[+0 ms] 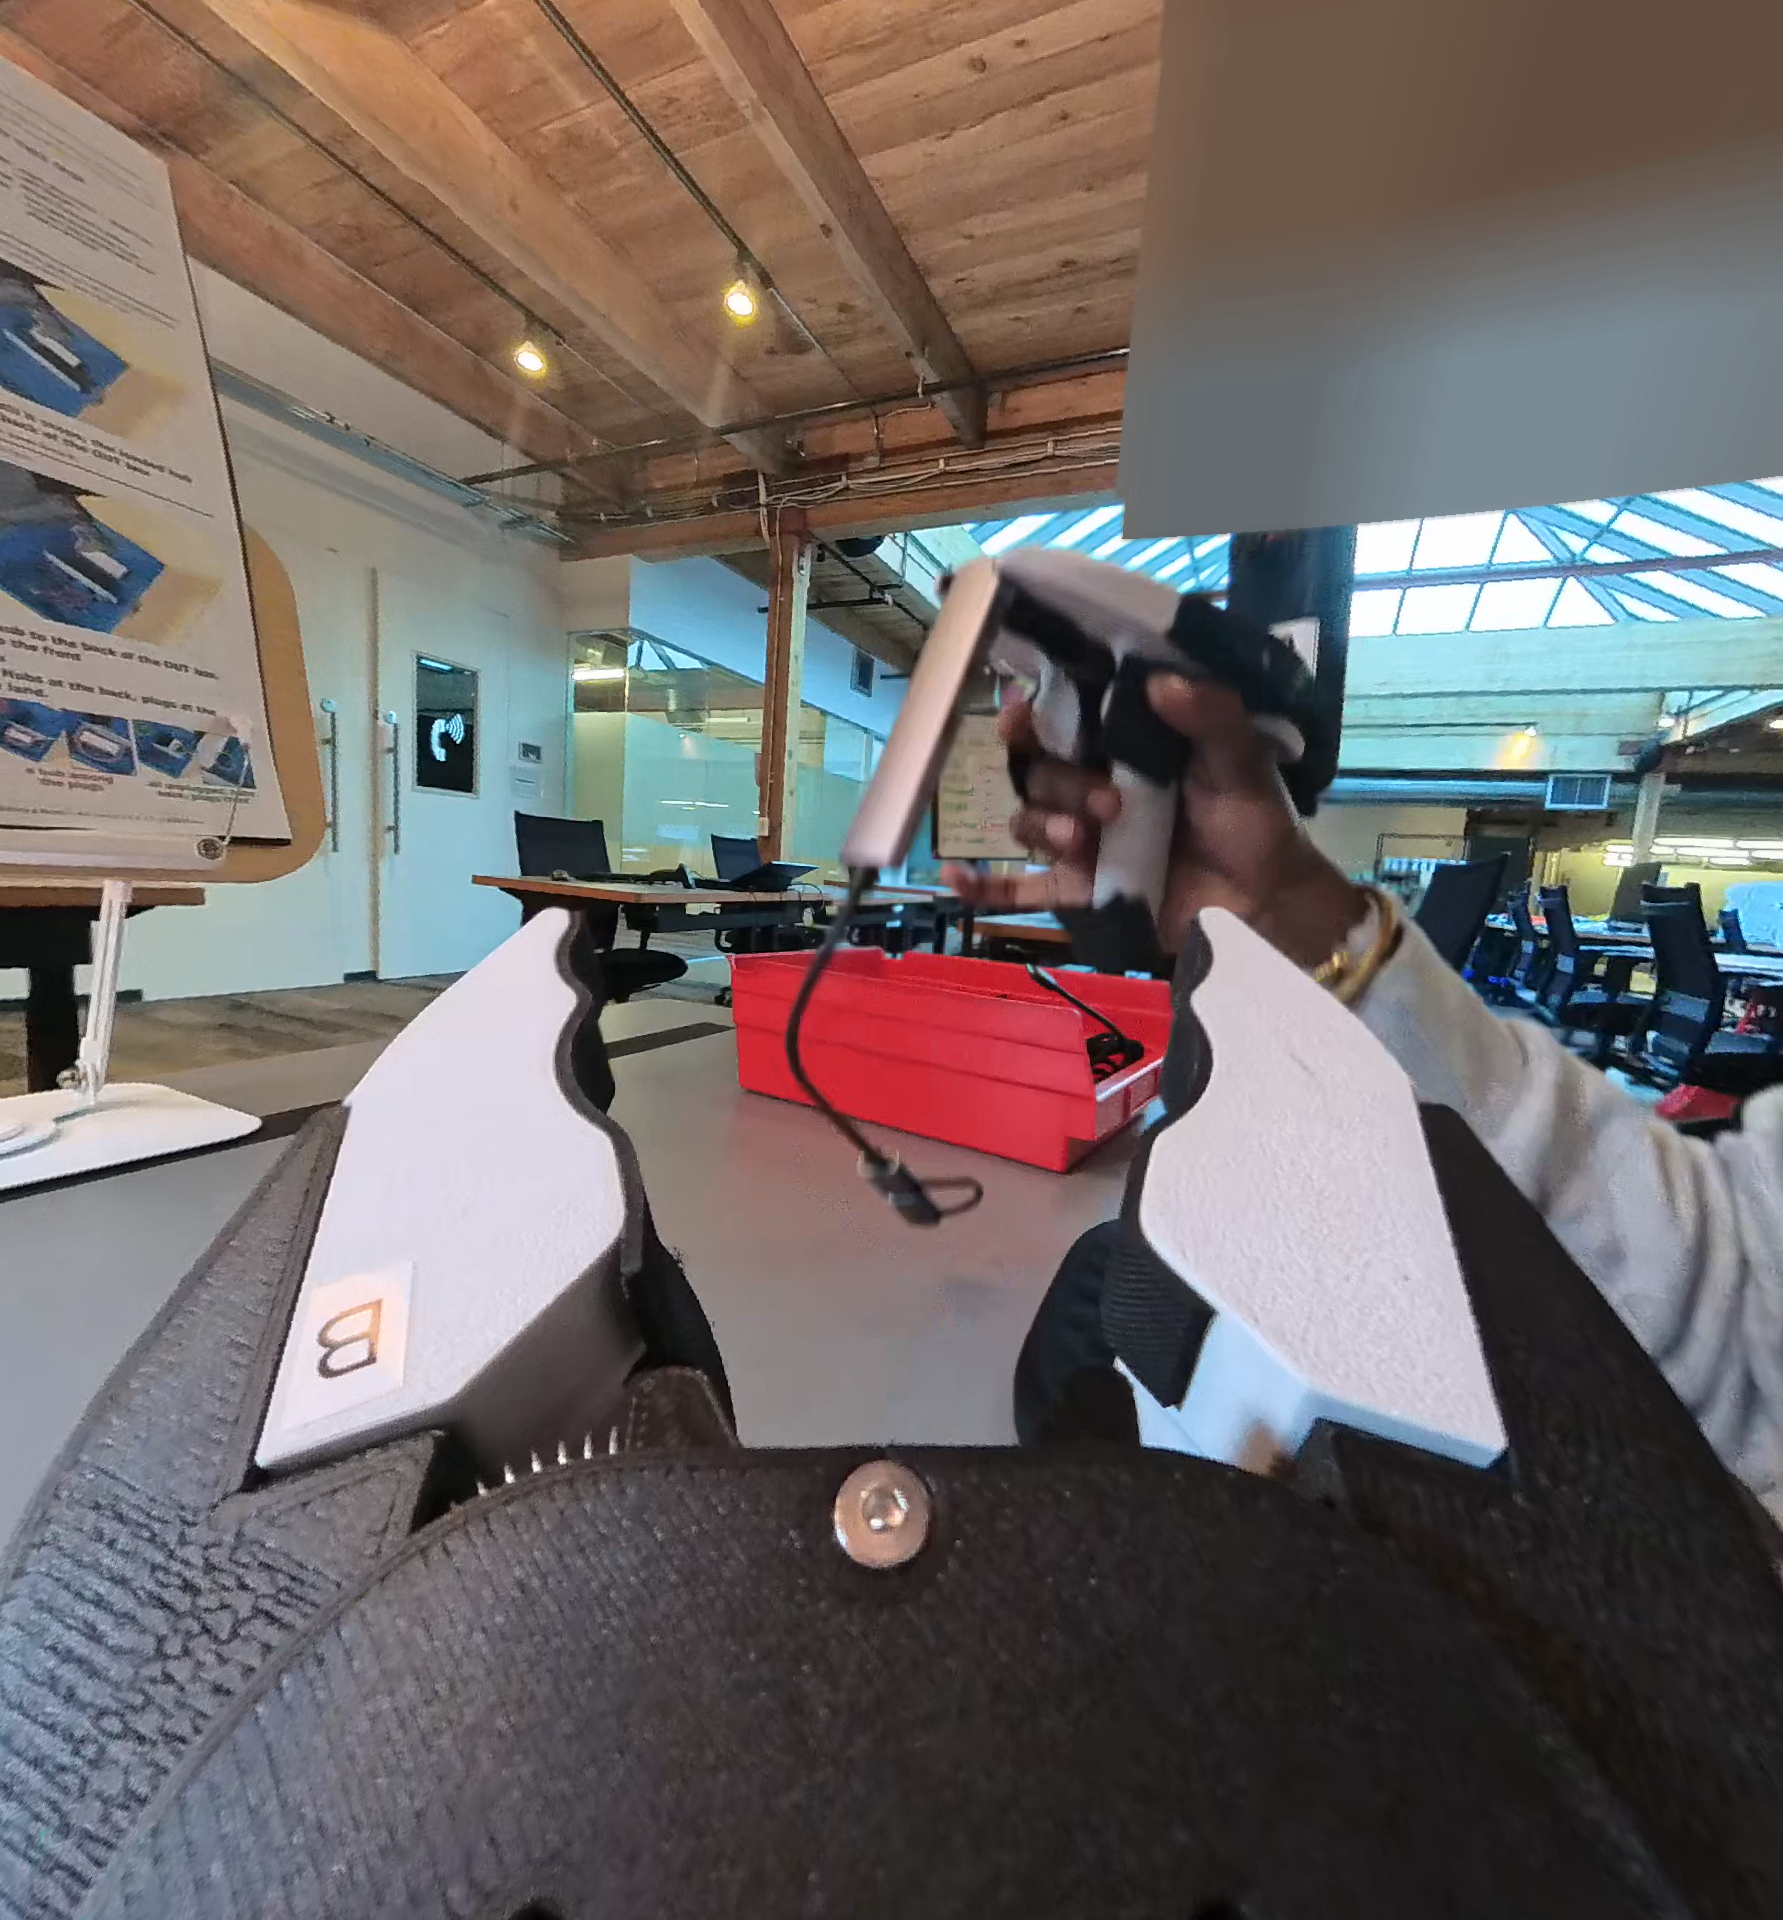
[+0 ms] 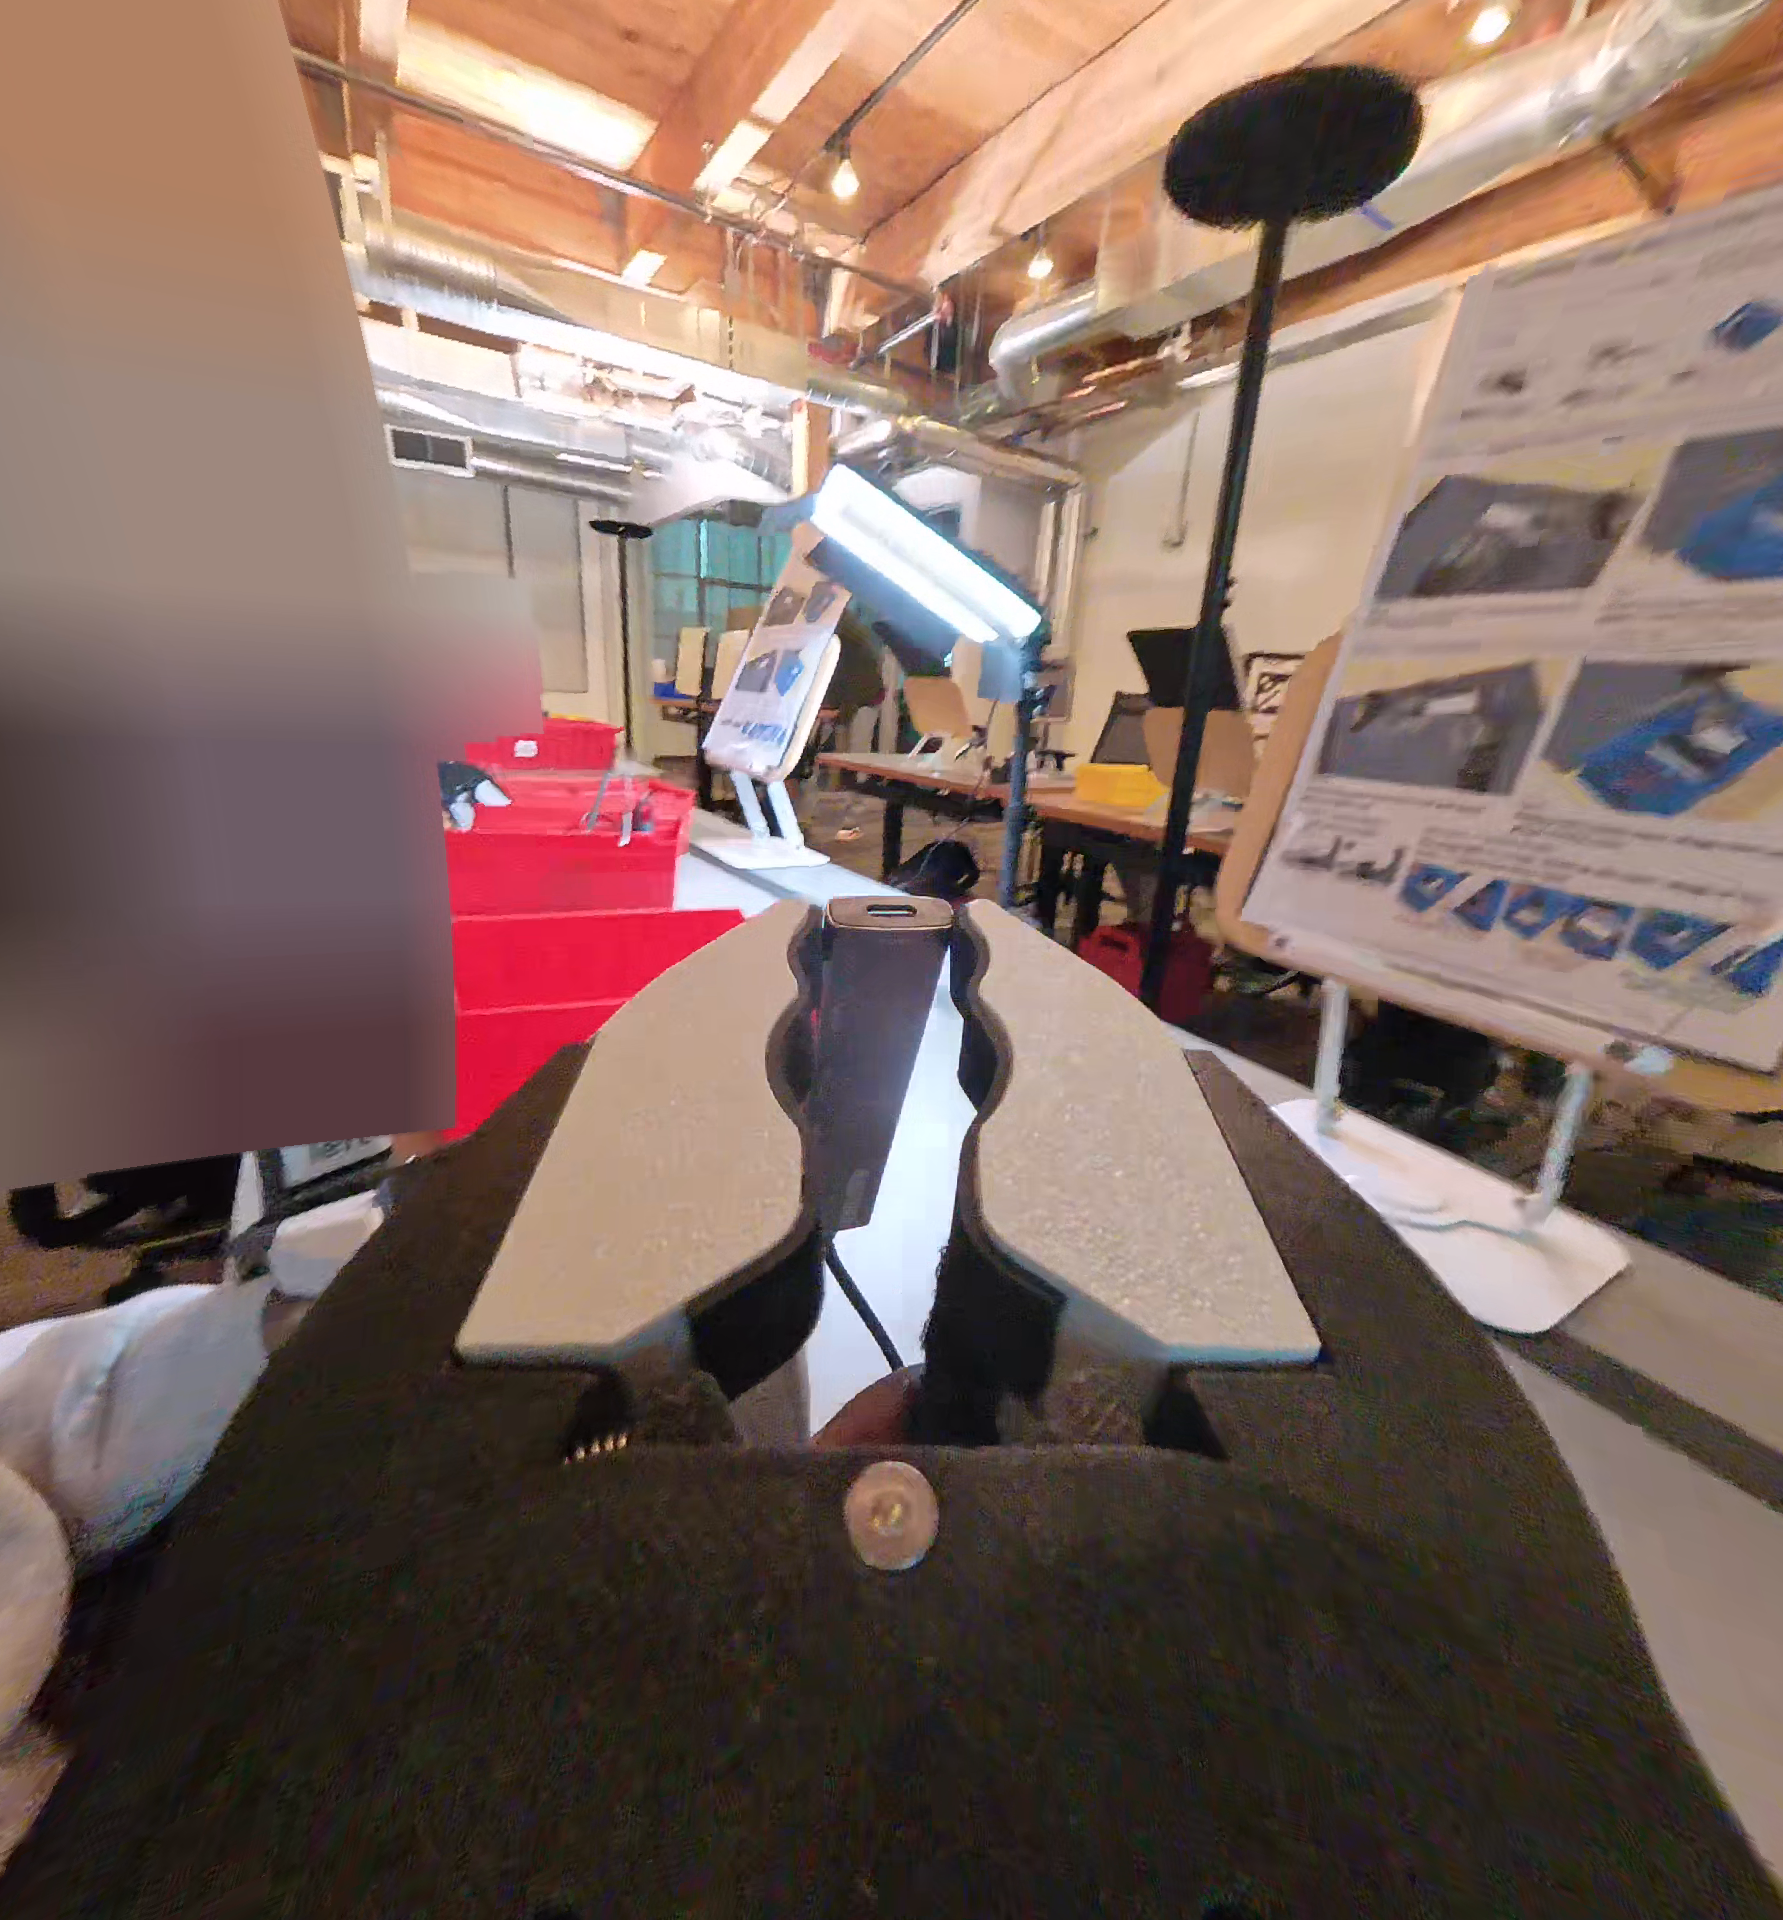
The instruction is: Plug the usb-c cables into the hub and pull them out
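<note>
My right gripper (image 2: 882, 920) is shut on a slim grey hub (image 2: 871, 1049), held end-on with its port facing away. In the left wrist view the same hub (image 1: 923, 727) hangs high above the table in the right gripper (image 1: 980, 613), tilted. The hub's own black cable (image 1: 809, 1023) dangles down to a plug (image 1: 902, 1195) just above the grey table (image 1: 845, 1309). My left gripper (image 1: 882, 961) is open and empty, low over the table, below and in front of the hub.
A red bin (image 1: 928, 1049) stands on the table behind the dangling plug, with a black cable (image 1: 1100, 1023) in it. An instruction board on a white stand (image 1: 87, 520) is at the left. Stacked red bins (image 2: 575, 914) show in the right wrist view. Across from one pair of fingers to the other is roughly 15 cm.
</note>
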Demonstrator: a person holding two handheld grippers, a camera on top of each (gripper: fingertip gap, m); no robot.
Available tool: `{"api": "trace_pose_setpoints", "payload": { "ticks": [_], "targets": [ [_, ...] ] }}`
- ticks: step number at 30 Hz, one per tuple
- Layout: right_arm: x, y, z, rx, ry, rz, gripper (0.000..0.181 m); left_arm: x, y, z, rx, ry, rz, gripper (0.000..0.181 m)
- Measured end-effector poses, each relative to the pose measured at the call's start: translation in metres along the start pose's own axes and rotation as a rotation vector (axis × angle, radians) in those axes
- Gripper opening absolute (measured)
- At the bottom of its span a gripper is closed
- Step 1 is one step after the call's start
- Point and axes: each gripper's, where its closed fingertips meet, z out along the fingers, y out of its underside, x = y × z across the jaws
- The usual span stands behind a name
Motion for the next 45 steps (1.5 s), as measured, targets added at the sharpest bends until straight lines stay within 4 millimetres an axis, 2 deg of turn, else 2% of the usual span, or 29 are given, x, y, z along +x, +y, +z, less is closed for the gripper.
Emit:
{"api": "trace_pose_setpoints", "payload": {
  "ticks": [5,10,12,14,16,19,21,25,30,34,37,40,41,45],
  "targets": [
    [0.067,-0.083,-0.019,0.067,0.211,-0.142,0.023,0.001,0.016,0.003,-0.087,0.002,0.026,0.102],
    [0.135,-0.159,-0.045,0.115,0.437,-0.228,0.023,0.010,0.021,0.005,-0.114,0.047,0.030,0.098],
    [0.163,-0.174,-0.056,0.097,0.523,-0.255,0.023,0.009,0.021,0.005,-0.113,0.045,0.022,0.097],
    [0.193,-0.175,-0.069,0.052,0.585,-0.270,0.023,0.009,0.021,0.005,-0.109,0.045,0.014,0.096],
    [0.224,-0.164,-0.082,-0.017,0.624,-0.283,0.023,0.009,0.021,0.005,-0.112,0.047,0.010,0.096],
    [0.276,-0.124,-0.108,-0.148,0.694,-0.196,0.022,0.009,0.021,0.005,-0.113,0.047,0.009,0.096],
    [0.303,-0.094,-0.125,-0.227,0.713,-0.160,0.023,0.009,0.021,0.005,-0.112,0.049,0.002,0.095],
    [0.334,-0.033,-0.152,-0.370,0.733,-0.050,0.023,0.008,0.022,0.005,-0.112,0.048,-0.002,0.094],
    [0.345,0.040,-0.178,-0.555,0.768,0.015,0.023,0.008,0.022,0.006,-0.112,0.048,-0.014,0.094],
    [0.347,0.077,-0.189,-0.624,0.778,0.086,0.023,0.007,0.022,0.006,-0.110,0.048,-0.015,0.094],
    [0.348,0.103,-0.204,-0.754,0.810,0.146,0.024,0.007,0.021,0.006,-0.109,0.047,-0.014,0.094],
    [0.349,0.119,-0.220,-0.868,0.850,0.175,0.022,0.008,0.021,0.006,-0.109,0.048,-0.013,0.093],
    [0.349,0.121,-0.225,-0.891,0.866,0.172,0.020,0.008,0.021,0.006,-0.109,0.048,-0.012,0.093],
    [0.350,0.121,-0.239,-0.939,0.894,0.135,0.028,0.008,0.021,0.006,-0.109,0.047,-0.010,0.093]
  ]
}}
